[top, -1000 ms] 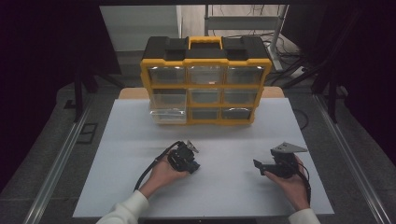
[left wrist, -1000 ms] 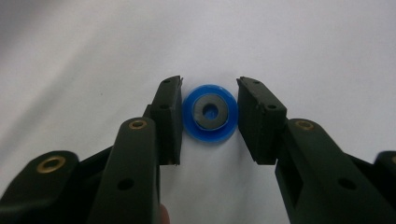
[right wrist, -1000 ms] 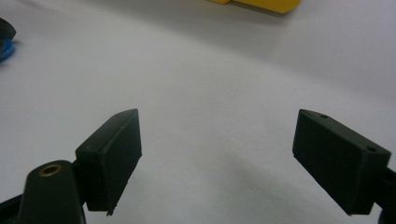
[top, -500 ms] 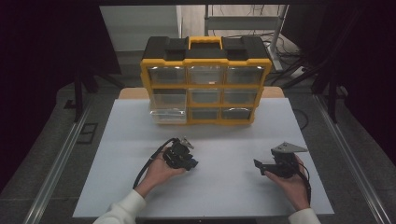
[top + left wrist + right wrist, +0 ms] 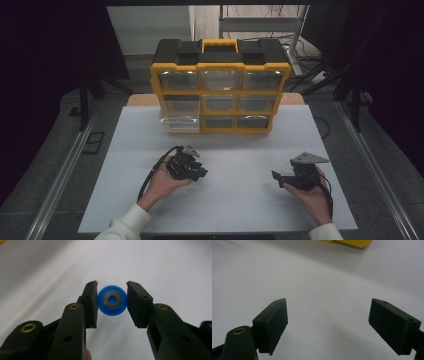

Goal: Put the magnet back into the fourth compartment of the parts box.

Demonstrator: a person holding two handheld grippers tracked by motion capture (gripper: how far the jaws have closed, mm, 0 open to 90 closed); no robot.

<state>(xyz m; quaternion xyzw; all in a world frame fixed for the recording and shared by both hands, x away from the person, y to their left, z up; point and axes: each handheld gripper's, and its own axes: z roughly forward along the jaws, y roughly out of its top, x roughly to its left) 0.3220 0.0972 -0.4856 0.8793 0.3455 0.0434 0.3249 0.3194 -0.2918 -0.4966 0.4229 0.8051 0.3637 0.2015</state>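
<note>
left gripper (image 5: 111,301) level, jaws clamping blue wheel (image 5: 112,300)

A white worktop (image 5: 250,200) stands on a grey floor (image 5: 45,170), with metal rails (image 5: 65,170) running along both side edges. Beyond its far edge, a pale wall panel (image 5: 150,25) catches light; dark curtains (image 5: 50,45) flank it.

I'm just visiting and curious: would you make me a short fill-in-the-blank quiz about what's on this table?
1. The left hand-held gripper clamps a small round ring coloured ____.
2. The right hand-held gripper has jaws standing wide apart with ____ between them.
3. The drawer cabinet at the back of the table has a frame coloured ____.
4. Its bottom-left drawer is partly pulled ____.

Missing words: blue; nothing; yellow; out
</note>
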